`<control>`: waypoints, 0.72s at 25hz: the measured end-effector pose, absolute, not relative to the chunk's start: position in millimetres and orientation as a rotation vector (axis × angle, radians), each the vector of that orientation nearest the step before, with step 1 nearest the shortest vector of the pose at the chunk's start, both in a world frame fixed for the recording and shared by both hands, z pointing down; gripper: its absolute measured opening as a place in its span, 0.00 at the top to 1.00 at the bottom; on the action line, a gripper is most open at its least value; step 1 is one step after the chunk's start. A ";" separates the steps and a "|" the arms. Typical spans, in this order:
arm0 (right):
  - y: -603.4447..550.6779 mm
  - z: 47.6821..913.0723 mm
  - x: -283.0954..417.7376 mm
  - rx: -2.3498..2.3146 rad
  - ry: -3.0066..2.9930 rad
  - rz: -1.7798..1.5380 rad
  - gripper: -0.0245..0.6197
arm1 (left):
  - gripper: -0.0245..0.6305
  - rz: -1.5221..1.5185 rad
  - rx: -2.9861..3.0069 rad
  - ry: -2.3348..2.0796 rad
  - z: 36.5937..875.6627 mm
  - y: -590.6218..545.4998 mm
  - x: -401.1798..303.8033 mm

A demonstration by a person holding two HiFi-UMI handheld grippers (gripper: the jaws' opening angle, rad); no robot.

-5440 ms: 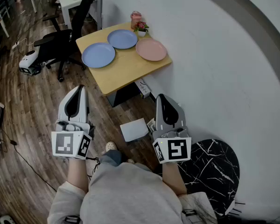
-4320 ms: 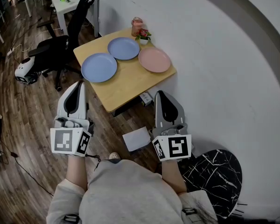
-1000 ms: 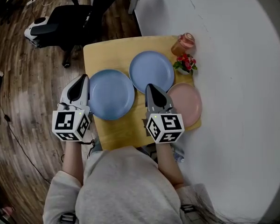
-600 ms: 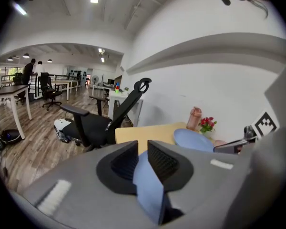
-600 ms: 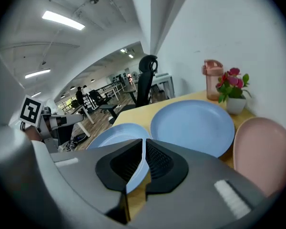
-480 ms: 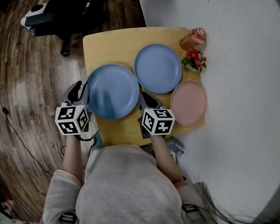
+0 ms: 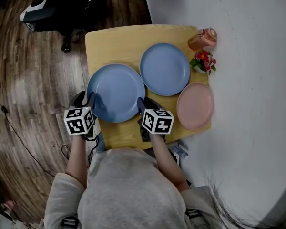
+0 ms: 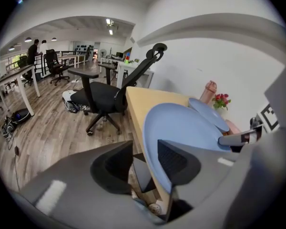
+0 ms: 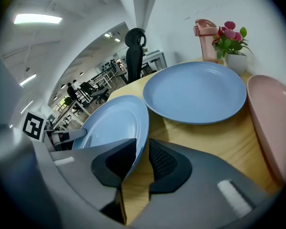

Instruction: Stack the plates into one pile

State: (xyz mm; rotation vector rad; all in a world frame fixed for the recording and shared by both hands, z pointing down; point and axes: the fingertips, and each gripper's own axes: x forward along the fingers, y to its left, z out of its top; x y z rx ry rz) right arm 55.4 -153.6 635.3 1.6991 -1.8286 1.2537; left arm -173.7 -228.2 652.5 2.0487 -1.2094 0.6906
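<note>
Three plates lie on the small wooden table (image 7: 113, 42): a near blue plate (image 7: 115, 92), a far blue plate (image 7: 165, 69) and a pink plate (image 7: 195, 106) at the right. My left gripper (image 7: 89, 100) is at the near blue plate's left rim, my right gripper (image 7: 141, 105) at its right rim. In the left gripper view that plate (image 8: 181, 128) has its rim between the opening jaws of the left gripper (image 8: 145, 149), with a gap beside it. The right gripper (image 9: 143, 144) straddles the same plate (image 9: 114, 123), jaws opening, pads not pressing.
A pink tumbler (image 7: 203, 38) and a small pot of red flowers (image 7: 203, 61) stand at the table's far right corner by the white wall. A black office chair (image 8: 105, 97) stands on the wood floor beyond the table's left side.
Both grippers have come in from the near side to the near blue plate's rim. Their jaws were shut and now stand apart on either side of the rim.
</note>
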 end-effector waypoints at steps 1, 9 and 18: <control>-153.4 637.1 53.8 1.694 -1.825 1.261 0.83 | 0.66 0.709 2.035 -1.209 658.0 -225.4 -174.8; -159.4 618.6 52.3 1.786 -1.814 1.254 0.90 | 0.77 0.642 1.968 -1.186 652.5 -215.8 -177.0; -175.6 569.6 68.7 1.905 -1.896 1.158 0.91 | 0.78 0.571 2.102 -1.179 598.7 -233.7 -162.5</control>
